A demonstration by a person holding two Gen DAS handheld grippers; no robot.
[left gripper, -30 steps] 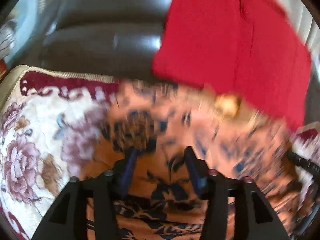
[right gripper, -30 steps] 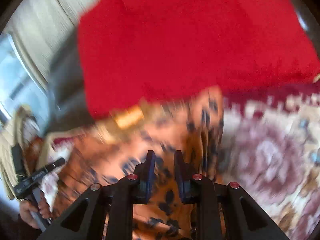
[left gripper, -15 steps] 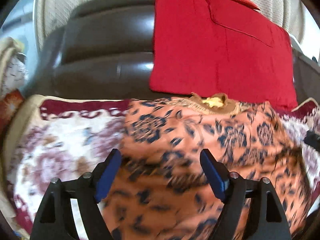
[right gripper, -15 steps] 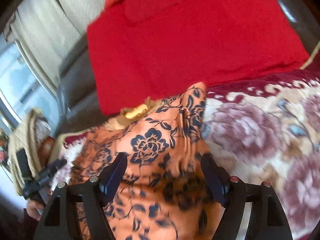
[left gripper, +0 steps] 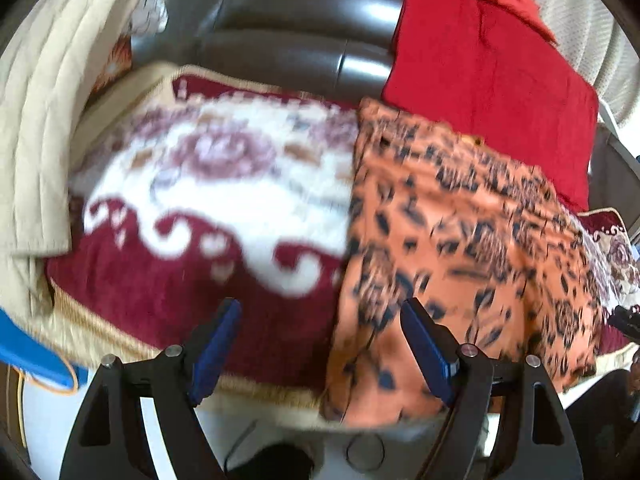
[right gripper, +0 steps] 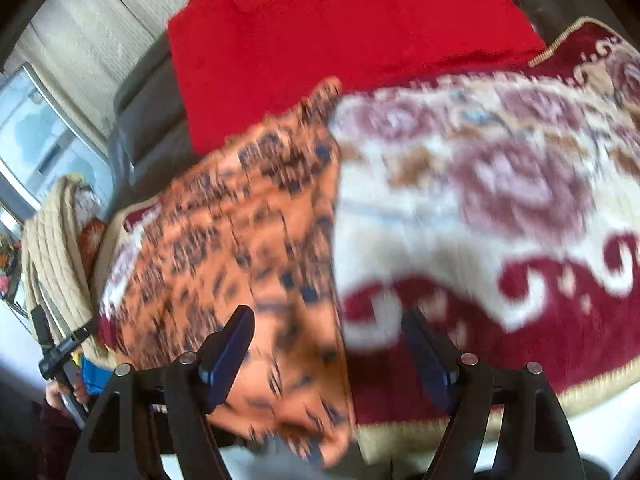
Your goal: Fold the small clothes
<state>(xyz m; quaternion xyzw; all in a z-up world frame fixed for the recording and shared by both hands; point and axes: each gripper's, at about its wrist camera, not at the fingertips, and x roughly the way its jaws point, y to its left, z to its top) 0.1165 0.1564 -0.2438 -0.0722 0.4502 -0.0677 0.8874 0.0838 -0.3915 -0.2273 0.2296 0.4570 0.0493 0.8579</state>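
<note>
A: What was closest in the left wrist view?

B: The left gripper (left gripper: 320,342). Its two blue fingers (left gripper: 216,350) stood wide apart, and nothing was between them.

A: And the right one?

B: Same thing. The right gripper (right gripper: 330,346) was spread wide too, holding nothing. The pictures were a bit blurry.

A: Where was the little piece of clothing?

B: The orange flowered garment (left gripper: 460,248) lay flat on the flowered blanket (left gripper: 224,184). In the left view it was at about 2 o'clock from the gripper, and its near edge hung over the front of the blanket. In the right view the same cloth (right gripper: 240,248) sat at about 10 o'clock, with the blanket (right gripper: 480,200) out at 2 o'clock.

A: What was behind it?

B: A red cloth (left gripper: 488,72) draped on the dark sofa back (left gripper: 304,24), up at 1 o'clock. It touched the far end of the orange one.

A: Anything off to the side?

B: A cream quilt (left gripper: 52,100) at 10 o'clock in the left view.
</note>
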